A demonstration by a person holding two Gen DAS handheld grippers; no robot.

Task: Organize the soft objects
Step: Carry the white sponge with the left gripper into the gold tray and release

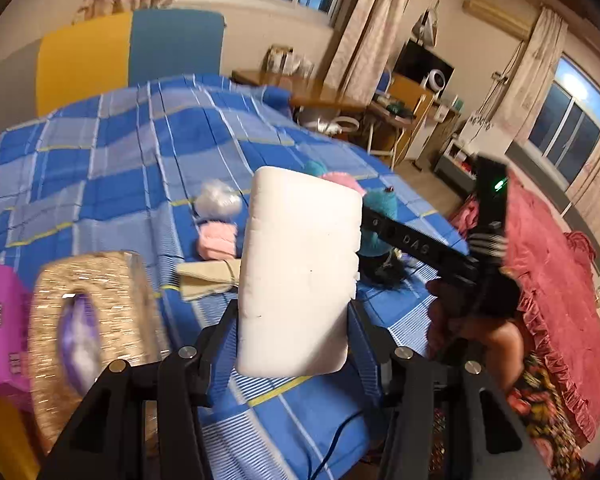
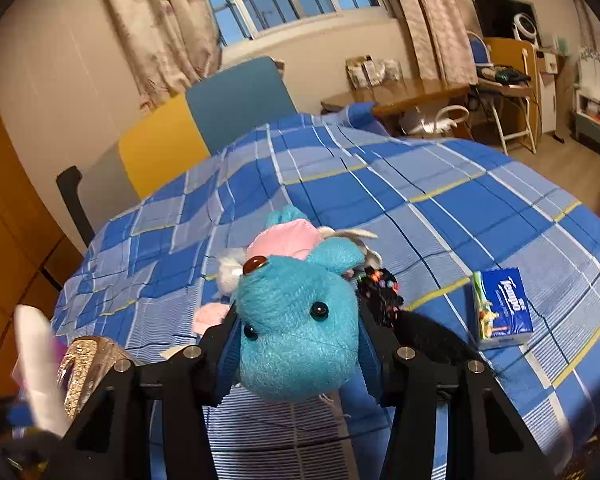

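Note:
A white foam block (image 1: 300, 272) stands upright above the bed, and my left gripper (image 1: 294, 320) is shut on its lower part. In the right wrist view the same block (image 2: 36, 364) shows edge-on at the far left. My right gripper (image 2: 296, 336) is shut on a teal plush toy (image 2: 292, 292) with a pink cap, its face turned to the camera. The left wrist view shows that plush (image 1: 380, 208) behind the block. A pink soft bundle (image 1: 216, 240), a white fluffy ball (image 1: 218, 200) and a beige cloth (image 1: 208, 276) lie on the blue checked bedsheet (image 1: 120, 160).
A glittery gold tissue box (image 1: 88, 328) and a magenta box (image 1: 0, 320) sit at the bed's left edge. A black hairy item (image 2: 380, 296) and a blue Tempo tissue pack (image 2: 500, 308) lie to the plush's right. A red blanket (image 1: 548, 260) lies at the right.

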